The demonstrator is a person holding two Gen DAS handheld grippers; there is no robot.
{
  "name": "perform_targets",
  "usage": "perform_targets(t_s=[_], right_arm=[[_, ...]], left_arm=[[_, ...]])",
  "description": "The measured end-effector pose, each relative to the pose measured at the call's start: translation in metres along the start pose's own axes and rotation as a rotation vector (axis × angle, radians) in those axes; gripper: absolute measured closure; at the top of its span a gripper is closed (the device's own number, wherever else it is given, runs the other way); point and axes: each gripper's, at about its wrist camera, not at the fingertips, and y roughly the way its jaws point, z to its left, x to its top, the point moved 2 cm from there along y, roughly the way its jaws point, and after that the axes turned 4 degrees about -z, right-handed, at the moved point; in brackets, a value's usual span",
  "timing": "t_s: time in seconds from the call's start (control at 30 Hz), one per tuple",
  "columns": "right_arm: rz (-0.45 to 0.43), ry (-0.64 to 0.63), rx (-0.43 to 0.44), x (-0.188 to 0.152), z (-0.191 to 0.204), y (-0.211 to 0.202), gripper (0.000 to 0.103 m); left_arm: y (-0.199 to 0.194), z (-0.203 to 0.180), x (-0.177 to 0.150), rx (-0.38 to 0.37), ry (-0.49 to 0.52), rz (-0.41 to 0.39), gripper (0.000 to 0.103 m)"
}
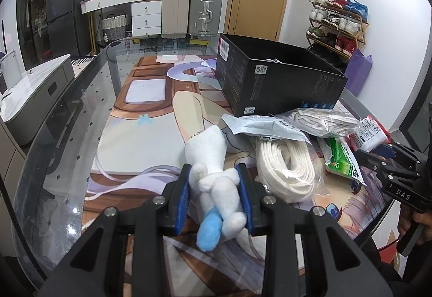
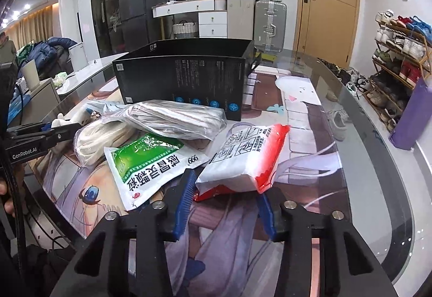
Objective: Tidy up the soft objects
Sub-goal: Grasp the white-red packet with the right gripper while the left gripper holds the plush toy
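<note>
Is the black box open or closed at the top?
Open. The black box has no lid on it; the left wrist view looks over its rim into the interior, where something white shows. How full it is cannot be told.

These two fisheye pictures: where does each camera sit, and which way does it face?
Left wrist: sits on the left gripper, looking along its blue-padded fingers at the white plush toy between them; the right gripper shows at right.
Right wrist: sits on the right gripper, facing the red-and-white soft packet; the left gripper shows at left.
Shared: open black cardboard box, green-and-white sachet, bagged white cord coil.
</note>
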Motion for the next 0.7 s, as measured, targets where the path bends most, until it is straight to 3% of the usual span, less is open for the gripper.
perform_targets(t_s=[0.1, 0.17, 0.3, 0.53, 0.7], right_arm=[[-0.007, 0.019, -0.025, 0.0, -0.006, -0.002, 0.042], [-0.006, 0.048, -0.017, 0.002, -0.011, -0.002, 0.029], [-0.023, 0.111, 0.025, 0.004, -0.019, -0.004, 0.019], [-0.004, 0.138, -0.062, 0.009, -0.027, 0.013, 0.019], [-0.015, 0.115, -0.062, 0.011, -0.024, 0.013, 0.037]], left_arm=[[0.0, -0.001, 0.001, -0.001, 0.001, -0.001, 0.072], [0.0, -0.002, 0.001, -0.002, 0.0, -0.001, 0.072], [-0.001, -0.002, 0.002, -0.007, -0.004, -0.006, 0.072], [0.001, 0.0, 0.003, -0.014, -0.013, -0.011, 0.072], [-0.002, 0.0, 0.004, -0.016, -0.019, -0.017, 0.072]])
